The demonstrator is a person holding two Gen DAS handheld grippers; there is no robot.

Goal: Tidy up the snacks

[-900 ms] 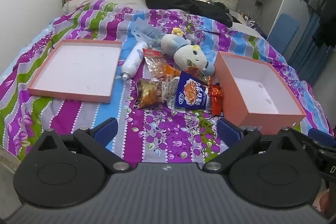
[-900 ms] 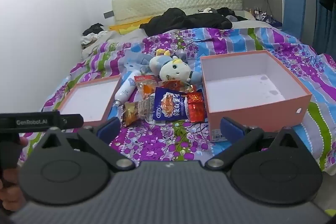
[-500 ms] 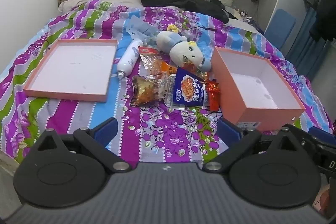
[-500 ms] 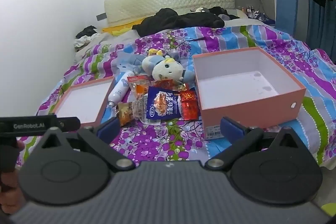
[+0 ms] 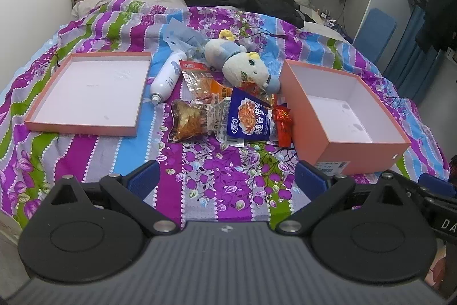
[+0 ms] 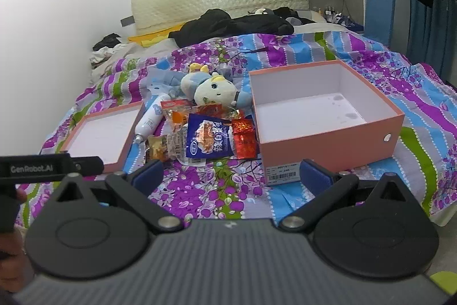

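Right now both tools hover short of the bed [image 5: 217, 190], nothing between their pads: the left hand-held gripper [image 5: 225, 179] and the right hand-held gripper [image 6: 231, 172] each stand spread wide and empty above the striped bedspread. The snacks lie in a loose overlapping heap between a shallow pink lid [image 5: 85, 87] on the left and a deep pink box [image 5: 337, 110] on the right, both empty. A blue noodle packet [image 5: 250, 120] sits on top toward the front, with a red foil packet [image 5: 282, 120] just beside the box wall, a clear bag of brown snacks [image 5: 190, 120] on its left, and an orange packet [image 5: 200, 82] behind it. A white spray bottle [image 5: 167, 79] and a plush toy [image 5: 242, 66] rest against the same heap, and they are not snacks. That closeness is likely the main risk: a grab into the pile could catch two overlapping wrappers at once, or drag the toy or bottle along. The slick, crinkled bags may also slip from flat pads if pinched at a puffy middle rather than at a sealed edge. The soft bedding gives under pressure, so a downward press could pinch fabric with the packet. With the red packet so near the box, a wide approach could nudge the box wall and shift it.
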